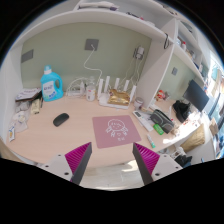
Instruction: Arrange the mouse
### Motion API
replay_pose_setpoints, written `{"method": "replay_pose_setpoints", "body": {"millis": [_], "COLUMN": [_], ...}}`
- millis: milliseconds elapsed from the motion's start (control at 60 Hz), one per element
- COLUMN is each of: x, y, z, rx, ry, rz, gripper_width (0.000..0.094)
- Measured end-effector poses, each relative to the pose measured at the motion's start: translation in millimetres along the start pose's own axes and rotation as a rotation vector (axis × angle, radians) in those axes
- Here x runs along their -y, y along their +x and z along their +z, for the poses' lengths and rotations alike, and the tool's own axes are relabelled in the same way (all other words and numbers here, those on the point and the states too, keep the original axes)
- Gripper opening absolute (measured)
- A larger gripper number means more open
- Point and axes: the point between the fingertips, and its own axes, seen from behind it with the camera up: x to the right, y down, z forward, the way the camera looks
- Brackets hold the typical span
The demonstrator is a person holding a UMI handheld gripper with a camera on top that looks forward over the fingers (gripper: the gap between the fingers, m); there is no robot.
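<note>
The small black oval mouse lay on the pale wooden desk, well beyond the gripper and to its left, long axis running roughly crosswise. The magenta-padded fingers stood spread and empty. The pink square mat lay just ahead of them, apart from the mouse.

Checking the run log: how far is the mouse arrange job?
Nothing looks done. The mouse sits on the bare desk, apart from the pink mat. The gripper is open and empty, short of both. Left: reach the mouse, grip it, place it, presumably on the mat.
</note>
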Motion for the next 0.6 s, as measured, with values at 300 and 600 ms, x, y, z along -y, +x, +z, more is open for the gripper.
{"method": "replay_pose_setpoints", "body": {"millis": [300, 600], "x": [-52, -48], "y": [-70, -228], "z": [19, 89], "rx": [-0.002, 0.175], "ry": [-0.047, 0.034], "rz": [0.055, 0.033], "gripper_width": [0.0847, 0.0848]}}
